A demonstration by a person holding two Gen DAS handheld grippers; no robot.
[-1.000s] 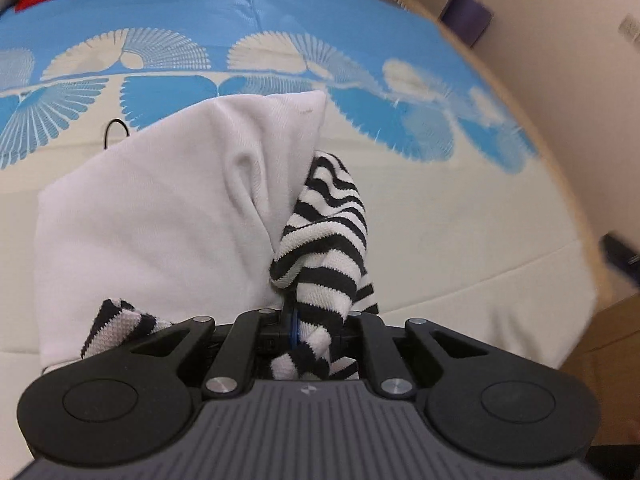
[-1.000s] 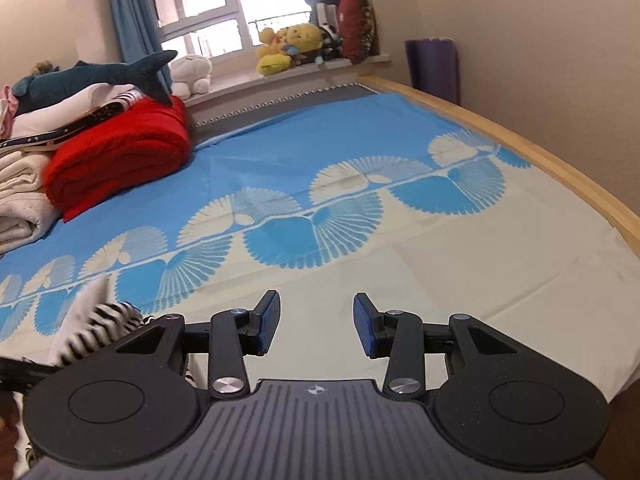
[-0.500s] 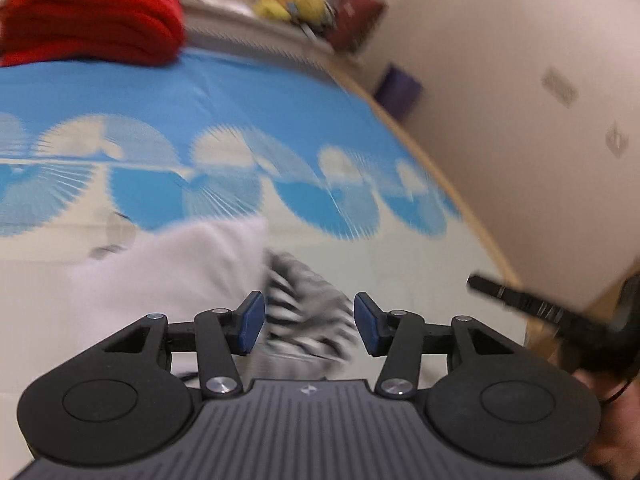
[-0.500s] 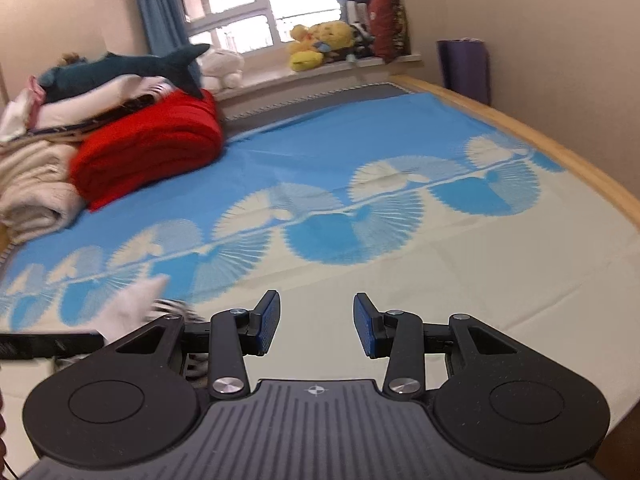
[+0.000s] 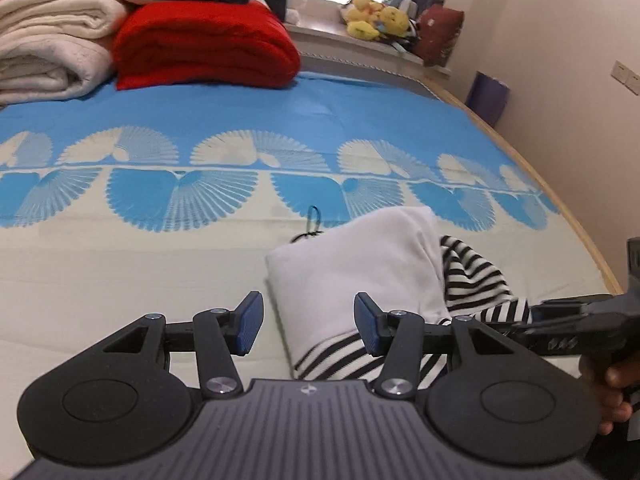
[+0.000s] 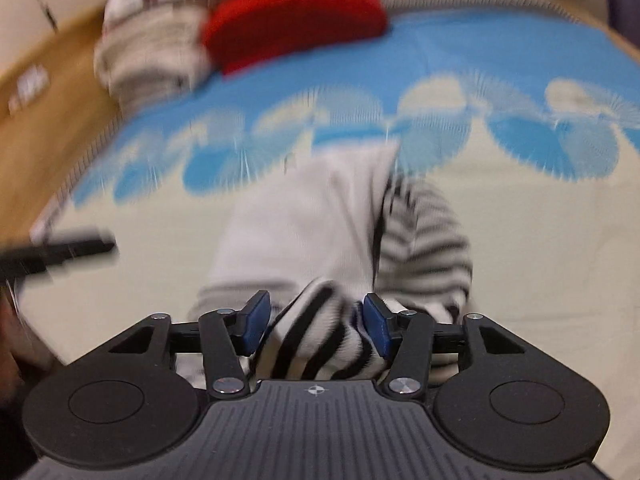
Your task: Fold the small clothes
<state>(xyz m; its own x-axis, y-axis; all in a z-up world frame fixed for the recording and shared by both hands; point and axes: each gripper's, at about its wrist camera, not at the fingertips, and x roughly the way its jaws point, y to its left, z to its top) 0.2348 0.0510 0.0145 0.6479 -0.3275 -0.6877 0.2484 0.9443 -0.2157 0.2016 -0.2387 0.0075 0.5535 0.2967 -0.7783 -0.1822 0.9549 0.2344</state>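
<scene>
The left tongs (image 5: pixel 307 322), black with blue pads, tilt downward with the jaws standing apart and nothing pressed between the pads. The right tongs (image 6: pixel 316 326), of the same black and blue build, also tilt downward; their jaws are opening, with a striped fold of cloth lying in the gap. In the left wrist view the right tongs reach in from the right edge, carried by a hand (image 5: pixel 612 392) whose fingers curl around the grip.
</scene>
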